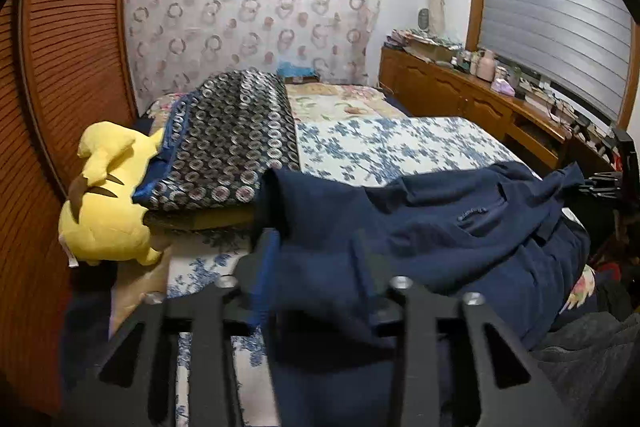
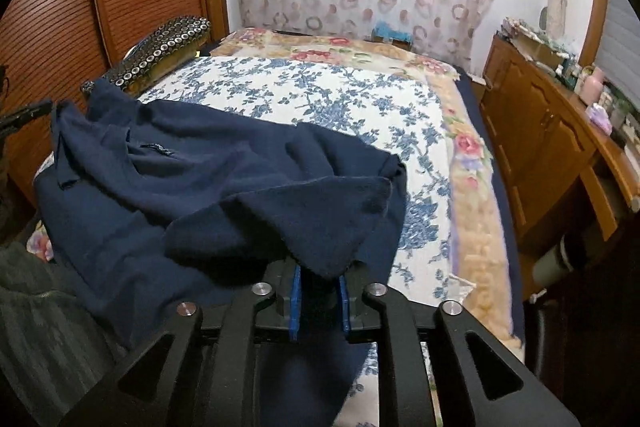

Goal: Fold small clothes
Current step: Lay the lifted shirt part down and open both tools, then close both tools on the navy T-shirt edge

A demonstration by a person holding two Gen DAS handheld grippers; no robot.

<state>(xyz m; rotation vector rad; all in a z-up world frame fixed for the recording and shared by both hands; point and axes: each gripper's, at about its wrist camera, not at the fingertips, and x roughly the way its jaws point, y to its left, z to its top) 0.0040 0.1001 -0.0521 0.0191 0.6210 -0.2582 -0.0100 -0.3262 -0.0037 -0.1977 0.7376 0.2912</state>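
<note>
A bed (image 2: 360,99) under a blue-flowered cover fills the room, with a wooden sideboard (image 2: 536,139) along one side and a slatted wardrobe (image 1: 72,39) along the other. Across the near end of the bed lies a dark blue garment (image 2: 192,167), rumpled and spread out, its long axis running side to side between the two tools, so that each hand has one end of it. A patterned folded quilt (image 1: 236,139) and a yellow soft toy (image 1: 104,203) lie beyond its left end, just beside the cloth.

The right gripper (image 2: 319,301) meets the garment's right-hand edge, which rises in a peaked fold straight ahead of it. Its blue pads (image 2: 295,301) stand a little apart with a flap of the cloth hanging down between them; the cloth looks loose there, not pinched. The left gripper (image 1: 316,275) is at the other end, where fabric drapes over and between its fingers; that view is blurred, and the fingers appear parted, no clamp on the cloth visible.

Both tools are right at the near edge, the bulk of the garment lying forward and inward from each. By that lie, the next fold seems to call for the two ends to be taken up together and carried across the short way; neither hand is clearly the nearer.
</note>
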